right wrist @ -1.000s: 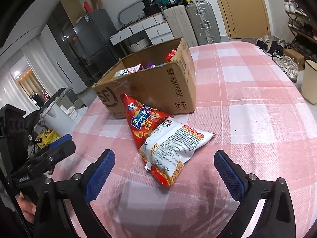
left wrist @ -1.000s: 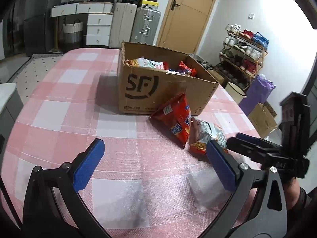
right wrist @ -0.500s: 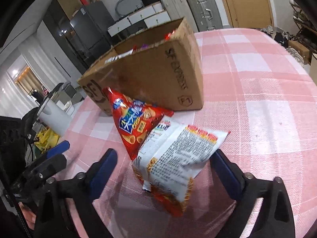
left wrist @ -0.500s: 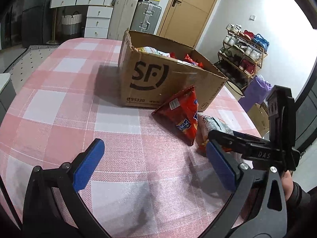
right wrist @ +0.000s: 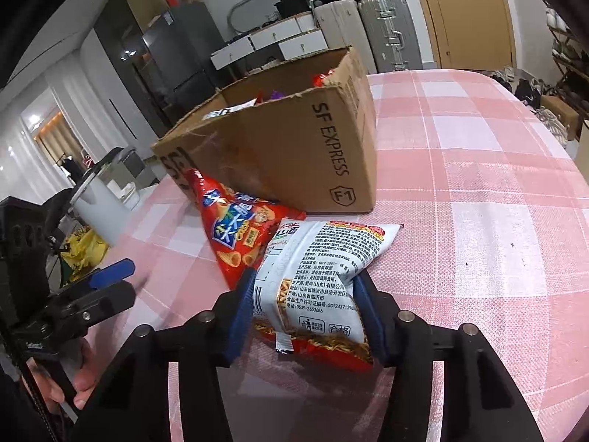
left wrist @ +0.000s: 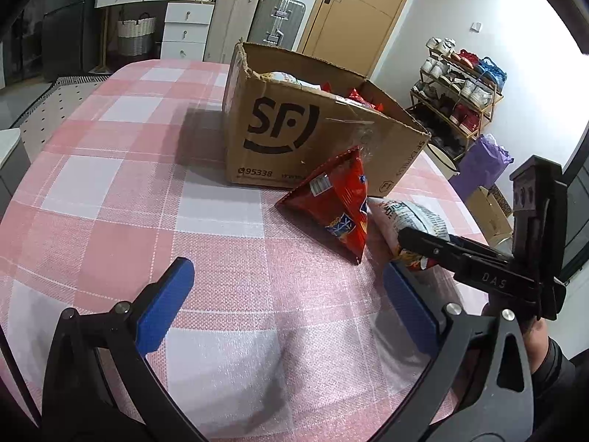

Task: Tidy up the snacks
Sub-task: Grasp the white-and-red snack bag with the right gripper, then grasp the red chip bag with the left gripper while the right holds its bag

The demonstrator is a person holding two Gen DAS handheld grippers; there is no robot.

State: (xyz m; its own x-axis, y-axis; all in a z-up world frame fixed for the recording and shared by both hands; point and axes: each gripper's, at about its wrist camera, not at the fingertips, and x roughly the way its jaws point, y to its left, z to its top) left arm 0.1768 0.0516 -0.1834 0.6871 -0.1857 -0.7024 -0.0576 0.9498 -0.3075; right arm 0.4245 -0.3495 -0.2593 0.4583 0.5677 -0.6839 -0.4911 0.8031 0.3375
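Note:
A white and red snack bag [right wrist: 320, 258] lies on the pink checked table [right wrist: 478, 184]; my right gripper [right wrist: 305, 313] is shut on its near end. The bag also shows in the left wrist view [left wrist: 412, 221], partly hidden by the right gripper's arm. A red snack bag [left wrist: 335, 202] leans against the cardboard SF box [left wrist: 294, 136], touching the white bag; it also shows in the right wrist view [right wrist: 235, 235]. The box [right wrist: 294, 154] holds several snacks. My left gripper [left wrist: 291, 305] is open and empty, above the table in front of the red bag.
The table edge [left wrist: 467, 213] runs close to the right of the bags. Beyond it stand a shoe rack [left wrist: 464, 84] and a purple bag [left wrist: 482, 169]. Suitcases [left wrist: 257, 22] and drawers [left wrist: 184, 25] stand by the far wall.
My right gripper has moved forward onto the white and red bag and shut on it. My left gripper has moved closer to the box and stayed open.

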